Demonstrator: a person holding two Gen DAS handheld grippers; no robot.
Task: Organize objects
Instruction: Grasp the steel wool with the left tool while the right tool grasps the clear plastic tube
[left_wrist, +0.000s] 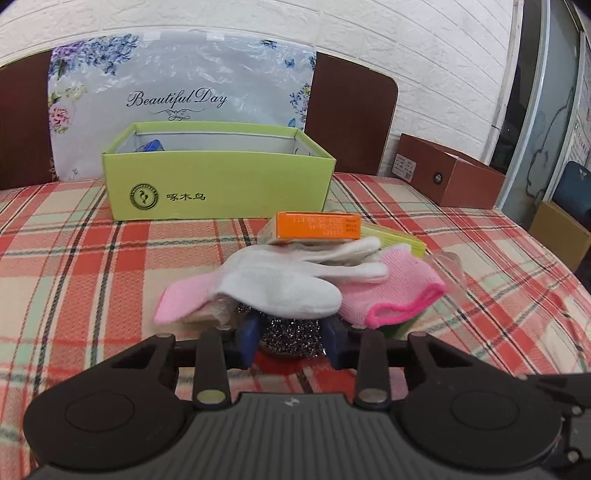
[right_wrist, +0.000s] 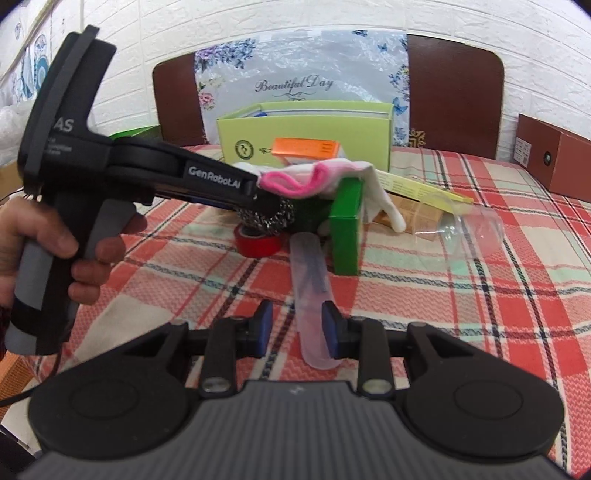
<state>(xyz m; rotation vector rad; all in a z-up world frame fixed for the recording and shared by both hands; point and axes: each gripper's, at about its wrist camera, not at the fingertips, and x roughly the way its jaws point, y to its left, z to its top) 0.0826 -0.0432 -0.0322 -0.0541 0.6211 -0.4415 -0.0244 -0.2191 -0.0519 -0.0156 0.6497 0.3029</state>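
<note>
Steel scourer (left_wrist: 291, 334) sits between the left jaws, socks (left_wrist: 280, 284) draped above; translucent case (right_wrist: 313, 295) lies flat between the right jaws.

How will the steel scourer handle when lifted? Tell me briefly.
The steel scourer is loose wire mesh, so probably light and squashy. The socks draped over it may snag and drag along.

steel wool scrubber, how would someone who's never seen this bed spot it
Start at the lime green box on the plaid bedspread, then come forward to the sock pile. Under it, between the left gripper fingers, the steel wool scrubber is the only glittery metallic tangle.
</note>
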